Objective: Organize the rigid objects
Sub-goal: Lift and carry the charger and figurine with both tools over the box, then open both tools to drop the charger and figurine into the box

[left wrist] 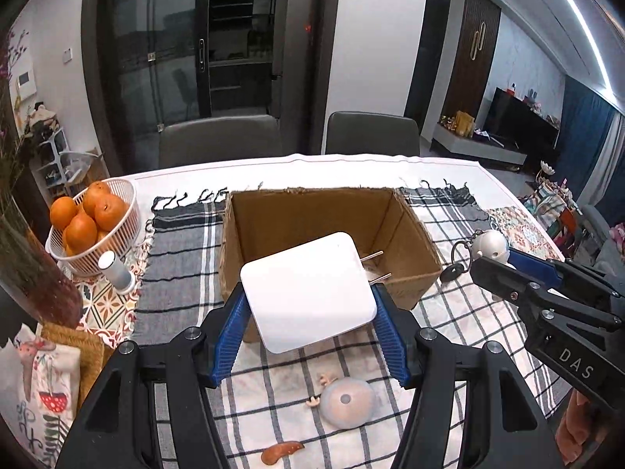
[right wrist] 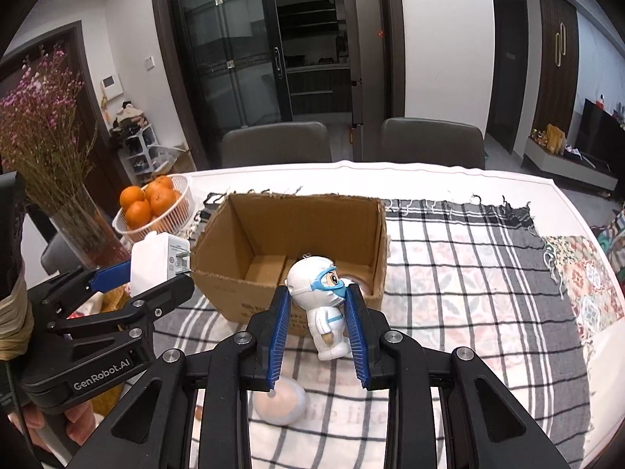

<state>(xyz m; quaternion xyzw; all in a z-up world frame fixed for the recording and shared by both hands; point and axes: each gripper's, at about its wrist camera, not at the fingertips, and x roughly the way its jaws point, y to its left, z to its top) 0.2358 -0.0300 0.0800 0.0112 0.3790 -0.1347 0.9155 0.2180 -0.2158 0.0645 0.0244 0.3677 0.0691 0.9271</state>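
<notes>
I'm holding a white plug adapter (left wrist: 308,293) pinched in my left gripper (left wrist: 310,336) and an astronaut figurine (right wrist: 324,305) in my right gripper (right wrist: 318,336), both nearing the cardboard box (right wrist: 250,305) at twelve o'clock; a round toy (left wrist: 347,402) is waiting at six.

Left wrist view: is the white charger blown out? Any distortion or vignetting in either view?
Left wrist view: the white charger is nearly blown out, its face featureless, though its edges and prongs stay sharp. Both views: strong fisheye bending of the doors and table edge, with black corners. Right wrist view: the figurine is evenly lit and in focus.
</notes>
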